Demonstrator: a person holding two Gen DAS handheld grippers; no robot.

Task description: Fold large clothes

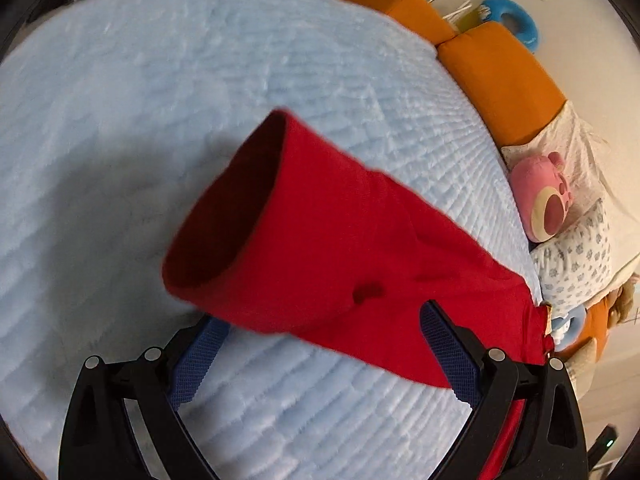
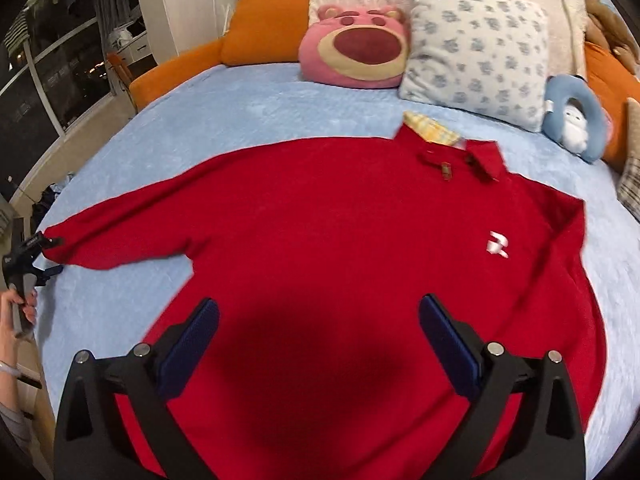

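A red sweater [image 2: 340, 248] lies spread front-up on a light blue bed cover [image 2: 248, 108], its collar [image 2: 480, 156] toward a pink bear cushion [image 2: 356, 52] and a patterned pillow [image 2: 476, 48]. The right gripper [image 2: 320, 344] hangs over the sweater's lower body with its fingers spread wide and nothing between them. The left gripper [image 1: 324, 356], at the far end of the outstretched sleeve [image 1: 320, 248], also stands wide apart, the cuff lying loose across the gap, unpinched.
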